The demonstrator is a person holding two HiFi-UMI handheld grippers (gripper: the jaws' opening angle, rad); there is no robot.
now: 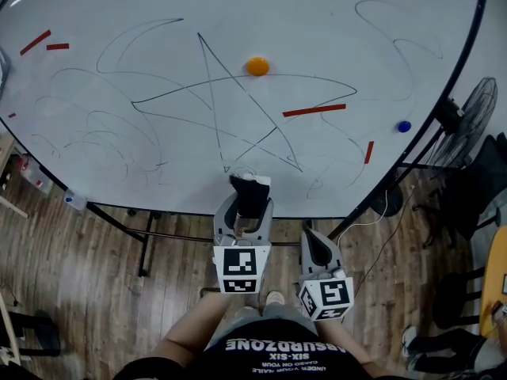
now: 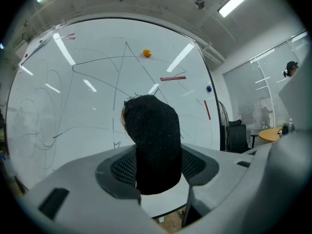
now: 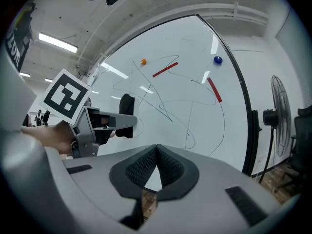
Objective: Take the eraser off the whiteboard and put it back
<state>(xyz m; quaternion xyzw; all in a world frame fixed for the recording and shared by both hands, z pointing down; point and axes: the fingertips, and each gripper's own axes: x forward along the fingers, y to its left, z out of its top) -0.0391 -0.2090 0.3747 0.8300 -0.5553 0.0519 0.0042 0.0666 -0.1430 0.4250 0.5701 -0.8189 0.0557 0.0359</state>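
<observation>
Right of whiteboard point(image 1: 317, 22), standing fan point(image 1: 474, 123)

Wide bare stretches of the whiteboard point(image 1: 317, 22) are lying open between the orange magnet point(image 1: 257, 66), the blue magnet point(image 1: 404, 126) and the red strips point(image 1: 314, 110). The eraser point(image 1: 252, 187) is filling the left gripper point(image 1: 251, 203) at the lower edge, the right gripper point(image 1: 311, 232) is sitting just beside it, and a fan point(image 1: 473, 121) is crowding the board's right side
</observation>
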